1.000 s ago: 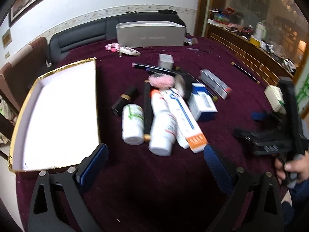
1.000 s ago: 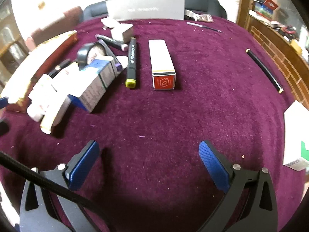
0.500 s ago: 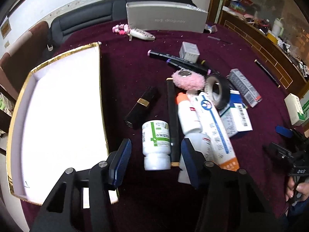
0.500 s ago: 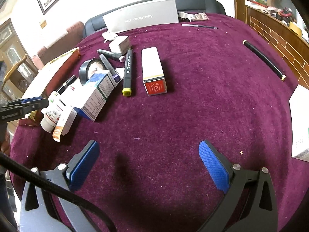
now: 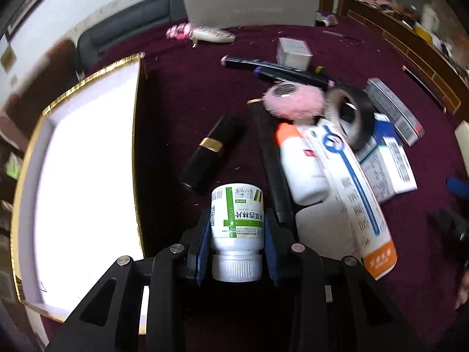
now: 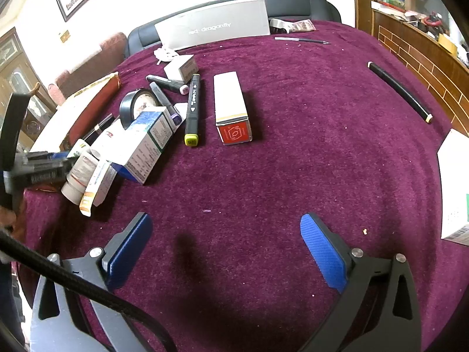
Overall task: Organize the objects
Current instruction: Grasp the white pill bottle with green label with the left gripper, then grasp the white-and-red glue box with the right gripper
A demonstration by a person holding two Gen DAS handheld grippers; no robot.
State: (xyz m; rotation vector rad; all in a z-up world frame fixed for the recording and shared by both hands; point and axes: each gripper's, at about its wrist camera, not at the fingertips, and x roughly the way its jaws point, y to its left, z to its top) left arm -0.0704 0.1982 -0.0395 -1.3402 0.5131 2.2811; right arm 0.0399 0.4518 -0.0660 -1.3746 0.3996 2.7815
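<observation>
My left gripper (image 5: 236, 231) is shut on a white pill bottle with a green label (image 5: 236, 220), cap toward the camera, lying on the maroon cloth. A gold-rimmed white tray (image 5: 88, 176) lies just to its left. A pile sits to the right: a second white bottle with an orange cap (image 5: 299, 164), a long blue-and-white box (image 5: 354, 196), a black lipstick (image 5: 211, 152), a pink puff (image 5: 293, 101) and a tape roll (image 5: 351, 117). My right gripper (image 6: 225, 243) is open and empty over bare cloth; the left gripper shows at the left edge of the right wrist view (image 6: 44, 167).
A grey box (image 6: 214, 26) stands at the table's far edge. A red-ended carton (image 6: 231, 108) and a black marker (image 6: 192, 108) lie mid-table. A black rod (image 6: 398, 91) and a white box (image 6: 455, 187) are at the right. The sofa lies beyond.
My left gripper moved forward onto the green-label bottle and closed on it. My right gripper stayed open and drew back slightly.
</observation>
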